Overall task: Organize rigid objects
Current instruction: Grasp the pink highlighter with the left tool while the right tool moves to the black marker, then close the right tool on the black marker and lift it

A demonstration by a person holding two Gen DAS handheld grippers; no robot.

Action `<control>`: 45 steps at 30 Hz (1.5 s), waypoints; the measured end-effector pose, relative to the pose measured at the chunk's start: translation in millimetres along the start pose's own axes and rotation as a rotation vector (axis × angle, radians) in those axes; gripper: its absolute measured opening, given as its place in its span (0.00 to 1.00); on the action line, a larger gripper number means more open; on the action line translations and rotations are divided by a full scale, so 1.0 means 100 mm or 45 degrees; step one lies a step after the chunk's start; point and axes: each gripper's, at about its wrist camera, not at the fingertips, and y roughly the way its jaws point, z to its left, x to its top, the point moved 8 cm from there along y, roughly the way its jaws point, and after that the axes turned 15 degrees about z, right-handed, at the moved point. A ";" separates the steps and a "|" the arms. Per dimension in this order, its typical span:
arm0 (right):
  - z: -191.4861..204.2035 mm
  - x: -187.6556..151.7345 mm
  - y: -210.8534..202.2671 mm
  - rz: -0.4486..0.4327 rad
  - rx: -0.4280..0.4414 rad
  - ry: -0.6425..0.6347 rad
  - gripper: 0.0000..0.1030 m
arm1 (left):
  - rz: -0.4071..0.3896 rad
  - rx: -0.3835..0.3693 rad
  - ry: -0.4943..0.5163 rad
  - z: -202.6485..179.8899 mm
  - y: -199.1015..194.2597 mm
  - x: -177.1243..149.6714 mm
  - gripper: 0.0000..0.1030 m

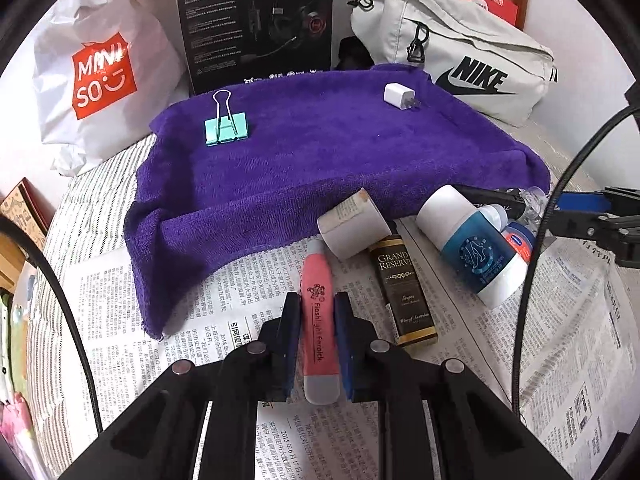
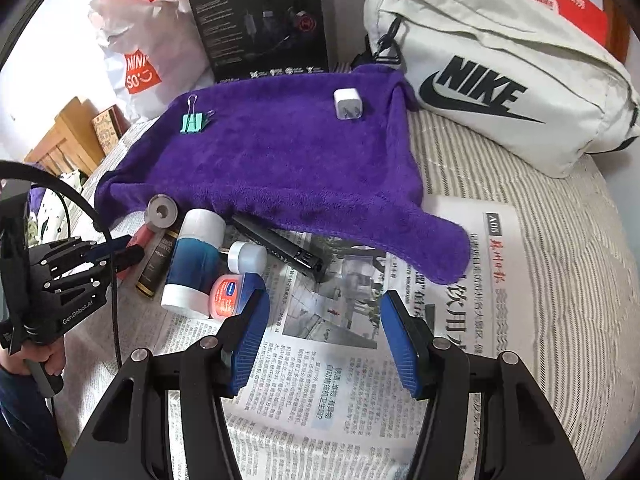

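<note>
My left gripper (image 1: 317, 304) is shut on a pink flashlight earpick (image 1: 318, 320) lying on the newspaper (image 1: 168, 320), just in front of the purple towel (image 1: 320, 160). On the towel lie a teal binder clip (image 1: 225, 128) and a white charger plug (image 1: 398, 97). Beside the earpick sit a white roll (image 1: 354, 224), a dark Grand Reserve box (image 1: 402, 292), a blue-and-white bottle (image 1: 472, 240) and a small Vaseline jar (image 1: 520, 240). My right gripper (image 2: 324, 300) is open and empty over the newspaper (image 2: 340, 380), right of the jar (image 2: 227, 294) and bottle (image 2: 196, 260). The left gripper (image 2: 128, 254) shows in the right wrist view.
A Miniso bag (image 1: 100, 76), a black headset box (image 1: 256, 20) and a white Nike bag (image 1: 472, 56) stand behind the towel. A black pen-like tube (image 2: 280, 248) lies partly under the towel edge. A small white bottle (image 2: 248, 257) lies beside it. Striped bedding (image 2: 560, 260) surrounds the newspaper.
</note>
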 end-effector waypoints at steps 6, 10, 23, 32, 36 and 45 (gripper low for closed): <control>0.07 0.09 0.13 -0.001 0.023 -0.057 0.55 | -0.060 -0.032 0.000 0.03 -0.02 -0.03 0.16; 0.09 0.19 0.25 0.000 -0.008 -0.133 0.45 | -0.064 -0.040 -0.002 0.03 -0.02 -0.02 0.16; 0.13 0.28 0.41 0.045 -0.079 -0.262 0.43 | -0.065 -0.034 0.001 0.02 -0.02 -0.03 0.16; 0.18 0.25 0.40 0.035 -0.021 -0.248 0.39 | -0.065 -0.034 0.000 0.02 -0.03 -0.03 0.16; 0.24 0.21 0.38 0.035 0.006 -0.274 0.30 | -0.065 -0.033 0.000 0.02 -0.03 -0.03 0.16; 0.27 0.26 0.40 0.016 0.017 -0.303 0.25 | -0.065 -0.037 -0.002 0.01 -0.03 -0.03 0.16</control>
